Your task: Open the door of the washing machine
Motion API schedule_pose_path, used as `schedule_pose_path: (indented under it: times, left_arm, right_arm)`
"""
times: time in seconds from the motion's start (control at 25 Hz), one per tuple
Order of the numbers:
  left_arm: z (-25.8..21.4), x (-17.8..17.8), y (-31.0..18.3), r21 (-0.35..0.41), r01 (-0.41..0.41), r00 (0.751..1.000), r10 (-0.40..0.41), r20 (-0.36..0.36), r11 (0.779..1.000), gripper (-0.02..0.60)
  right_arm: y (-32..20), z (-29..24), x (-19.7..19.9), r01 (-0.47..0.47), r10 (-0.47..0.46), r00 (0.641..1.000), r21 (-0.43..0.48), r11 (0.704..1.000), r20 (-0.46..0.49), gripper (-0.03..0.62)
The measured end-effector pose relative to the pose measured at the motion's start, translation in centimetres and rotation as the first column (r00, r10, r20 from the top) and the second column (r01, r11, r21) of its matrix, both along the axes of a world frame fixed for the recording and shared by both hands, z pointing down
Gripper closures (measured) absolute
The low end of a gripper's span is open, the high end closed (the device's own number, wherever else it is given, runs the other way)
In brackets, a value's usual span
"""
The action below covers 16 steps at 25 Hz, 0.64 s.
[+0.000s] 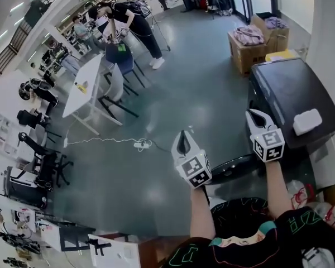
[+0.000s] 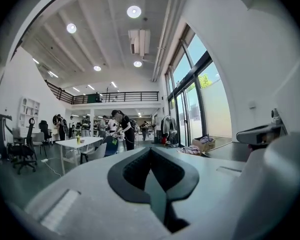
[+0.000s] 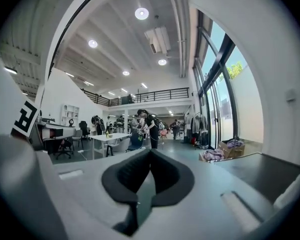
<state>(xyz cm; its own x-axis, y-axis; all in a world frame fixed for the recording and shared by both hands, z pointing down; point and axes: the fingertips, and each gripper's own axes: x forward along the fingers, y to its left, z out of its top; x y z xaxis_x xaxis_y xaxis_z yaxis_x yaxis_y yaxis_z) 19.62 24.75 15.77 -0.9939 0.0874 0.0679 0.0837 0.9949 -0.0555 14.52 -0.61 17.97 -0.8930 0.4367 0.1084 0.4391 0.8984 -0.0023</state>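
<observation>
Both hand-held grippers were raised in front of the person, pointing roughly level across the room. The left hand-held gripper [image 1: 183, 143] had its jaws closed together with nothing between them, as its own view showed [image 2: 152, 173]. The right hand-held gripper [image 1: 258, 118] was likewise closed and empty [image 3: 145, 176]. Neither touched anything.

The washing machine [image 1: 287, 91] stood at the right of the head view, just beyond and beside the right hand-held gripper, with its dark top facing up. A small white block [image 1: 307, 121] lay on that top near its right edge. The same dark top showed low at the right of the right gripper view [image 3: 272, 169]. The machine's front was largely hidden behind the right hand-held gripper and arm. Only a dark curved edge [image 1: 234, 165] showed low between the two arms, and whether the door was open could not be told.

Beyond the machine sat a cardboard box [image 1: 247, 53] with clothes piled on it. A power strip [image 1: 142, 144] with a white cable lay on the grey floor [image 1: 201, 88], left of the left hand-held gripper. Farther off, a person [image 1: 135, 24] in dark clothes stood beside a blue chair [image 1: 118, 57].
</observation>
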Motion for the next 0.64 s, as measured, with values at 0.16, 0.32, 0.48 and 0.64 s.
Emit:
schedule_pose_path:
  times: [0.16, 0.32, 0.48, 0.64]
  left_arm:
    - [-0.7, -0.6, -0.8, -0.029, -0.002, 1.0, 0.003, 0.021, 1.0, 0.571]
    - [-0.8, -1.0, -0.9, -0.035, -0.013, 1.0, 0.013, 0.018, 0.999, 0.571]
    - [-1.1, -1.6, -1.4, -0.046, -0.044, 0.999, 0.044, 0.015, 0.998, 0.571]
    - [-1.7, -1.4, -1.5, -0.049, -0.067, 0.998, 0.067, 0.015, 0.997, 0.571]
  right_arm:
    - [-1.0, -1.2, -0.7, -0.012, 0.013, 0.999, -0.018, 1.0, 0.039, 0.591]
    - [-0.9, -1.8, -0.8, -0.008, 0.009, 0.998, -0.022, 1.0, 0.056, 0.591]
    - [-0.9, -2.1, -1.2, -0.016, 0.018, 0.998, -0.029, 0.999, 0.057, 0.591]
    - [-0.8, -2.7, -1.0, -0.021, 0.022, 0.998, -0.03, 0.999, 0.055, 0.591]
